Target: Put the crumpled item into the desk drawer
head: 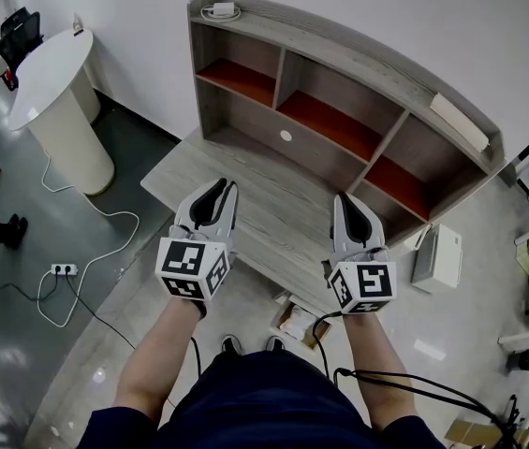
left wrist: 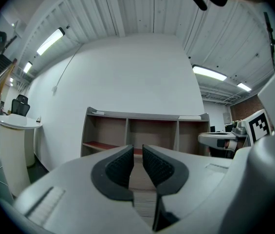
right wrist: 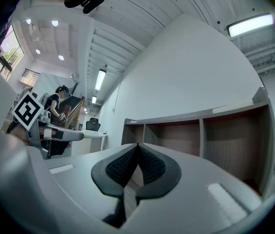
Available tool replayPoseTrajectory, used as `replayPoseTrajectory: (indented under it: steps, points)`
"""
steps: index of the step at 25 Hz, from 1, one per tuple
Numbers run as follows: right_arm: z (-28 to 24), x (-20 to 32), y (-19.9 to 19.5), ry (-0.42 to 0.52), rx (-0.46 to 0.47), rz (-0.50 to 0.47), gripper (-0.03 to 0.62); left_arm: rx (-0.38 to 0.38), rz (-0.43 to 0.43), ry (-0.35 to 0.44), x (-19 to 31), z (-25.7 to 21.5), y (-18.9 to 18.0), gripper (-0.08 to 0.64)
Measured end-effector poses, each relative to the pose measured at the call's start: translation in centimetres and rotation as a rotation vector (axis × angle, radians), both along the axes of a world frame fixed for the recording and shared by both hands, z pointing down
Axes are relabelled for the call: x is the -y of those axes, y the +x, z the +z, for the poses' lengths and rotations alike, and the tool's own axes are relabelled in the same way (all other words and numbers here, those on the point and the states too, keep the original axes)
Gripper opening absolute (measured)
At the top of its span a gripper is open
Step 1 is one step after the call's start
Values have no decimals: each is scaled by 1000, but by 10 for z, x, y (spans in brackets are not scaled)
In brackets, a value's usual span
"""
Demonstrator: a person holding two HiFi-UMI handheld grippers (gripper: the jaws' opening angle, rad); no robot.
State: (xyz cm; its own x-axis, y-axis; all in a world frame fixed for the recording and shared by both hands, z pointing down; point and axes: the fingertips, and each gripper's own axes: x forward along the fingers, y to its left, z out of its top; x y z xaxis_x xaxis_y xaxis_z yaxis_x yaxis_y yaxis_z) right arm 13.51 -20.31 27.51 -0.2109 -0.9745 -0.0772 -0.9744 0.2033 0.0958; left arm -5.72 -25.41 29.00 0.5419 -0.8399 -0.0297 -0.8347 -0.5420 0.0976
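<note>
Shelf unit (head: 284, 79) on desk (head: 245, 195); round table (head: 49, 68) left; charger (head: 219, 10), perhaps, atop.

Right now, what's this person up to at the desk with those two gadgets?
A person stands at a wooden desk with a shelf unit along its back, holding a tool in each hand. The left tongs and the right tongs hover over the desktop and hold nothing. The left jaws stand slightly apart; the right jaws are closed together. No crumpled item or drawer shows in any view, so nothing has been picked up.
</note>
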Motion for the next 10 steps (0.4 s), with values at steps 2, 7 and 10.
replayPoseTrajectory:
  steps: [2,7,10]
  points:
    - [1,0,0,-1,0,1,8,-1,1,-3,1,2,0,60]
    - [2,2,-1,-1,-3,6,8,-2,8,-3,3,3,0,60]
    - [0,4,-4,3,-5,3,8,-4,9,1,6,2,-2,60]
